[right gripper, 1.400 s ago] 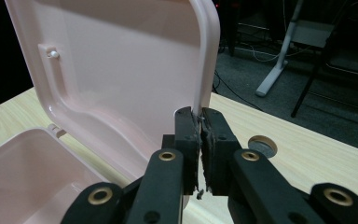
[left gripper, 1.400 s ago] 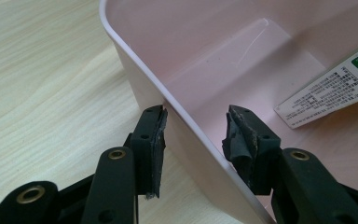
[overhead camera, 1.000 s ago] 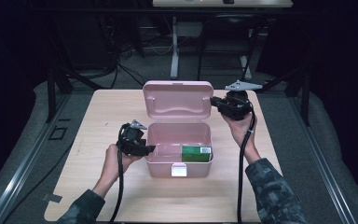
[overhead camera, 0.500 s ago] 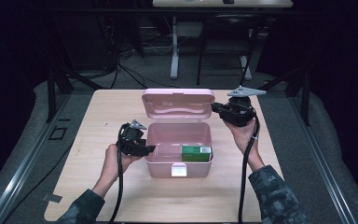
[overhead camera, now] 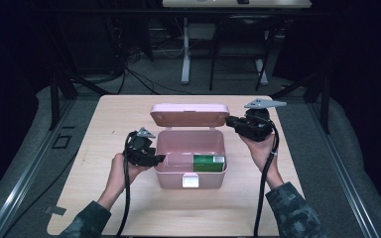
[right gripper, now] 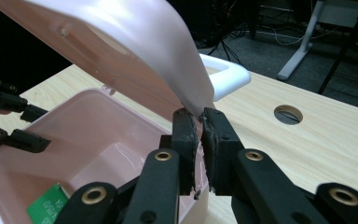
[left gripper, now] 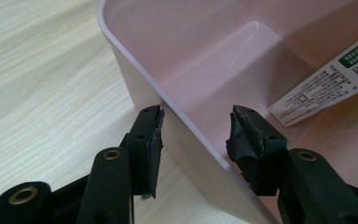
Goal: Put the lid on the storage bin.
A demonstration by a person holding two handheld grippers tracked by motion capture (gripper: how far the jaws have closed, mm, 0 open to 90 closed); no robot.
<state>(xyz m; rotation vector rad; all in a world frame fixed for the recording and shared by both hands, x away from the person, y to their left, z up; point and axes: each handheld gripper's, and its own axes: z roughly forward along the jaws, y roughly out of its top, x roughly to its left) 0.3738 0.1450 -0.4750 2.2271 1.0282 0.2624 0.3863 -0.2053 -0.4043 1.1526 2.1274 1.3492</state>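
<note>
The pink box [overhead camera: 190, 163] sits mid-tabletop [overhead camera: 109, 119], its lid [overhead camera: 189, 114] raised at the back, with a green carton [overhead camera: 209, 162] lying inside at the right. The right hand-held gripper [right gripper: 199, 122] pinches the lid's corner edge, jaws pressed together on it. The left hand-held gripper [left gripper: 196, 126] straddles the box's left wall, one jaw outside, one inside; its jaws have just been opening, and its pads stand slightly off the wall.
</note>
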